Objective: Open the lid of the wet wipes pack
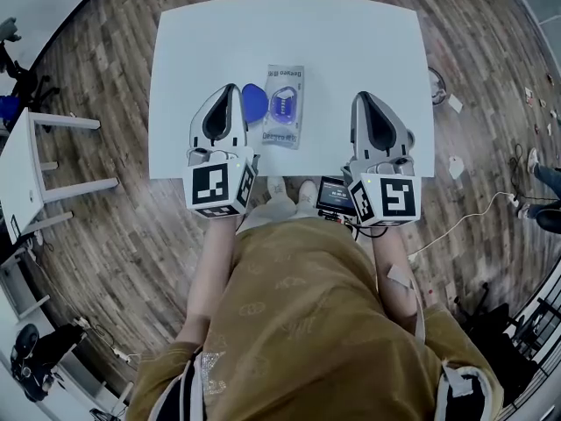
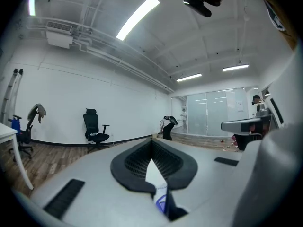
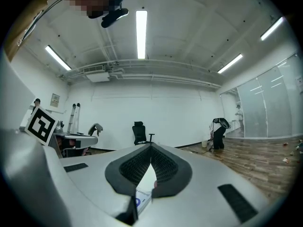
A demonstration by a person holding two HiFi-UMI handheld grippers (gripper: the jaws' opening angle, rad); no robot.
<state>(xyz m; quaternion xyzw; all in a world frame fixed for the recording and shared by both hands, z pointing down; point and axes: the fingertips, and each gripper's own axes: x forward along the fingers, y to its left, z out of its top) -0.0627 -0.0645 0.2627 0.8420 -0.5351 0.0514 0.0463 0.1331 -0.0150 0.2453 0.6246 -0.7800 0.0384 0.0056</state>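
Observation:
The wet wipes pack (image 1: 284,106) lies flat in the middle of the white table (image 1: 351,42). Its blue lid (image 1: 254,103) is flipped out to the pack's left side. My left gripper (image 1: 230,89) rests by the near edge with its tip just left of the lid, jaws shut on nothing. My right gripper (image 1: 362,97) lies well to the right of the pack, also shut and empty. In the left gripper view a sliver of the pack (image 2: 161,201) shows below the shut left gripper (image 2: 152,144). The right gripper view shows the pack (image 3: 142,197) under the right gripper (image 3: 151,148).
A white side table (image 1: 31,169) stands on the wood floor at the left. A small screen device (image 1: 336,196) sits at the person's waist between the grippers. Cables and scraps (image 1: 456,165) lie on the floor at the right. An office chair (image 2: 94,126) stands by the far wall.

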